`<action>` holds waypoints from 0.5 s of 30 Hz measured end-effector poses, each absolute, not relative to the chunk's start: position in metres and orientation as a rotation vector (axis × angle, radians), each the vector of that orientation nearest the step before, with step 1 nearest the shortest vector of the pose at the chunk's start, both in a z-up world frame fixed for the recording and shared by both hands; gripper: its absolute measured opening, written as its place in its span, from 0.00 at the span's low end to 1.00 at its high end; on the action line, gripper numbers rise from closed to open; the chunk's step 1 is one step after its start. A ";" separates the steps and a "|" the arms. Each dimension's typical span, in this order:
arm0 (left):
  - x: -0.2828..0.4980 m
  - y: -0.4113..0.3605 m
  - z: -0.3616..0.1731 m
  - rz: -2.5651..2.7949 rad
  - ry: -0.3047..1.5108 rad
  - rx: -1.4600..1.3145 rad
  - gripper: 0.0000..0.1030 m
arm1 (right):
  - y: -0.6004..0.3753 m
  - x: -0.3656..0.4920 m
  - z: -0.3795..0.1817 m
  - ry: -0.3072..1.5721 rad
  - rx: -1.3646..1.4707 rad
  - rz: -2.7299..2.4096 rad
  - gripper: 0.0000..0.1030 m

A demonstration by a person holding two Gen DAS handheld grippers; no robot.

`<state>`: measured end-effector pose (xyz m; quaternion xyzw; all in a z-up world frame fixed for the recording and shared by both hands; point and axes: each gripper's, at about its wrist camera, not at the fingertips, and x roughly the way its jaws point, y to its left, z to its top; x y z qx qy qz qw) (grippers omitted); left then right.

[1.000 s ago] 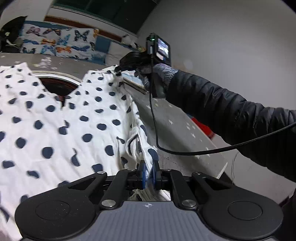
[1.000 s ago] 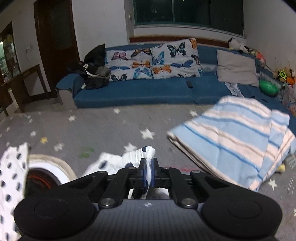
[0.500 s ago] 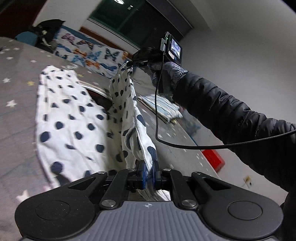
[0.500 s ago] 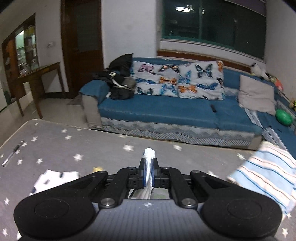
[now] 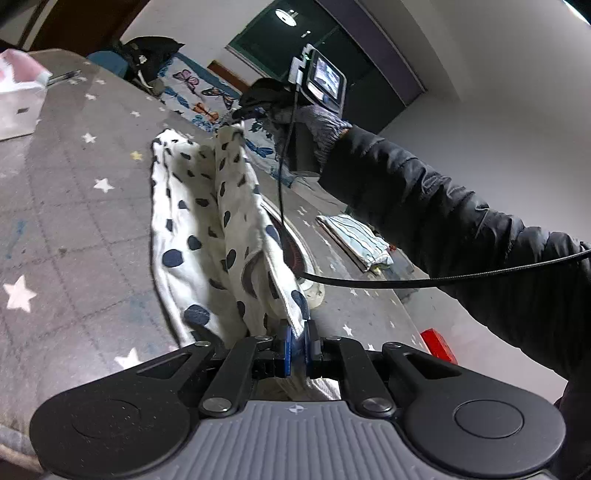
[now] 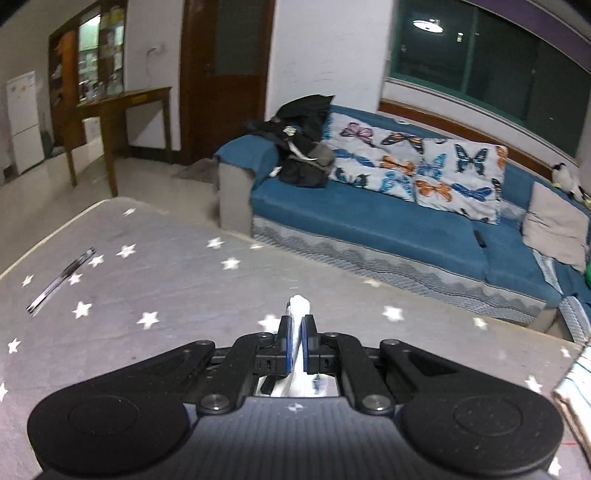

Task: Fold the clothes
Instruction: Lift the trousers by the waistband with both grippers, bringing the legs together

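White cotton garment with navy polka dots [image 5: 207,236] is pinched at its near corner by the left gripper [image 5: 295,345], jaws closed tight on the hem. From there it lifts off the grey star-printed table [image 5: 74,206] to the right gripper [image 6: 294,339], likewise clamped on a white fold (no dots visible there). Beyond lie a folded blue-striped cloth [image 5: 354,236] and a blue sofa [image 6: 388,229]. No writing is legible.

Dim indoor light from a ceiling lamp [image 6: 427,25], cool cast, fisheye-bent edges, slight motion blur
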<state>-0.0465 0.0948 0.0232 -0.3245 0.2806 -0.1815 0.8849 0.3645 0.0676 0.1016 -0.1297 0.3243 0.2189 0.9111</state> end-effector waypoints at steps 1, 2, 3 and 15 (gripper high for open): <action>-0.048 0.096 0.022 -0.374 0.587 -0.681 0.07 | 0.074 0.363 0.099 0.672 -0.271 0.460 0.04; -0.049 0.097 0.021 -0.370 0.591 -0.688 0.07 | 0.084 0.360 0.096 0.677 -0.274 0.475 0.04; -0.050 0.098 0.020 -0.367 0.595 -0.694 0.07 | 0.092 0.357 0.092 0.680 -0.279 0.488 0.04; -0.062 0.098 0.014 -0.334 0.623 -0.722 0.07 | 0.114 0.354 0.070 0.769 -0.137 0.630 0.09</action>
